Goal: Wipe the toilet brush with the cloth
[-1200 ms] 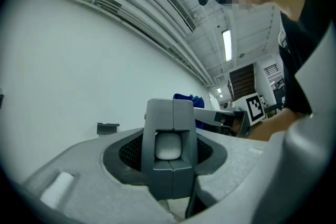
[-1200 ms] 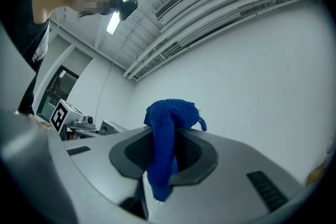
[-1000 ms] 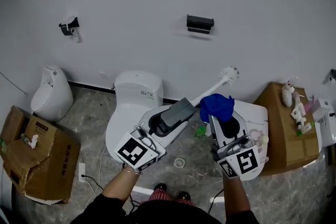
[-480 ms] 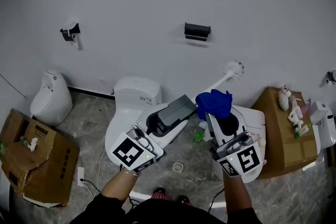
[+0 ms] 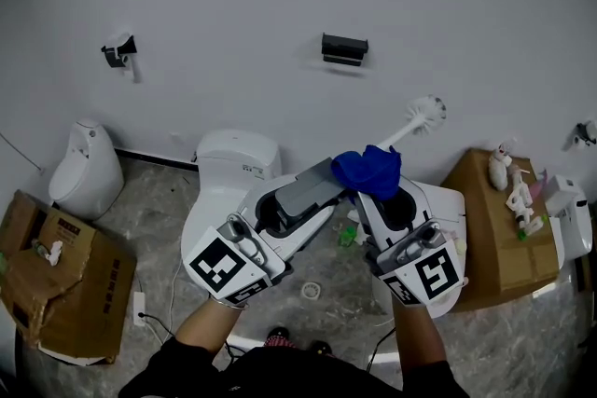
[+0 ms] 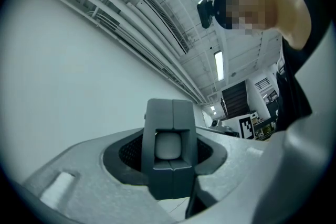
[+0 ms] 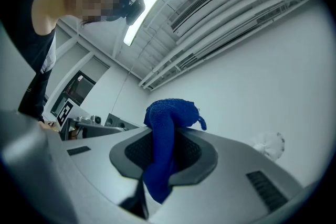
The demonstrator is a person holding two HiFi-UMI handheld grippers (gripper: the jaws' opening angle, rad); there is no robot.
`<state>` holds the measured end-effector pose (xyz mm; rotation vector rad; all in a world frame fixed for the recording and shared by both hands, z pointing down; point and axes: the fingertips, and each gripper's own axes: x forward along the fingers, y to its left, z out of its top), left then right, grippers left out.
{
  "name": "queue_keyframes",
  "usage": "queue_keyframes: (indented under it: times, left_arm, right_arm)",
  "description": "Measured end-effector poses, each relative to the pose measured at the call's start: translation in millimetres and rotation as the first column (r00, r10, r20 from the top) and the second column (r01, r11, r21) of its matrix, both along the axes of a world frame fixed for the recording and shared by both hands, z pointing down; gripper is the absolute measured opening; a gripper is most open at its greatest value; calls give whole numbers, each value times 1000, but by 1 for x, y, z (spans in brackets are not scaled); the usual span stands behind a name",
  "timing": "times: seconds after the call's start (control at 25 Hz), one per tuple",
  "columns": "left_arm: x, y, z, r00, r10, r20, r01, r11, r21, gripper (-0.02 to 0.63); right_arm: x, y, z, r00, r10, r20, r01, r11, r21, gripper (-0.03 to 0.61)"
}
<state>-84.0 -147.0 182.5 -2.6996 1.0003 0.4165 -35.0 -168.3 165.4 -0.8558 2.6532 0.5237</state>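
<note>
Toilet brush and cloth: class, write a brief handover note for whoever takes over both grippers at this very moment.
Left gripper: shut on the toilet brush handle, head pointing up and right towards the wall.
Right gripper: shut on the blue cloth, bunched at the handle.
Done: both things gripped and held together.
To do: wipe along the handle to the head; how much is already wiped cannot be told.

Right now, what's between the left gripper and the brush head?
In the head view, the blue cloth, held by the right gripper, covers the handle there.
</note>
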Motion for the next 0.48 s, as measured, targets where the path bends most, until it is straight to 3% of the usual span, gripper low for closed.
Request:
queue_keyframes:
  times: [0.48]
  left_arm:
    - [-1,10,-6,999,37,-8,-37,999,13,186]
  right_arm:
    - [2,3,-6,1000,21,17,-22,999,28,83]
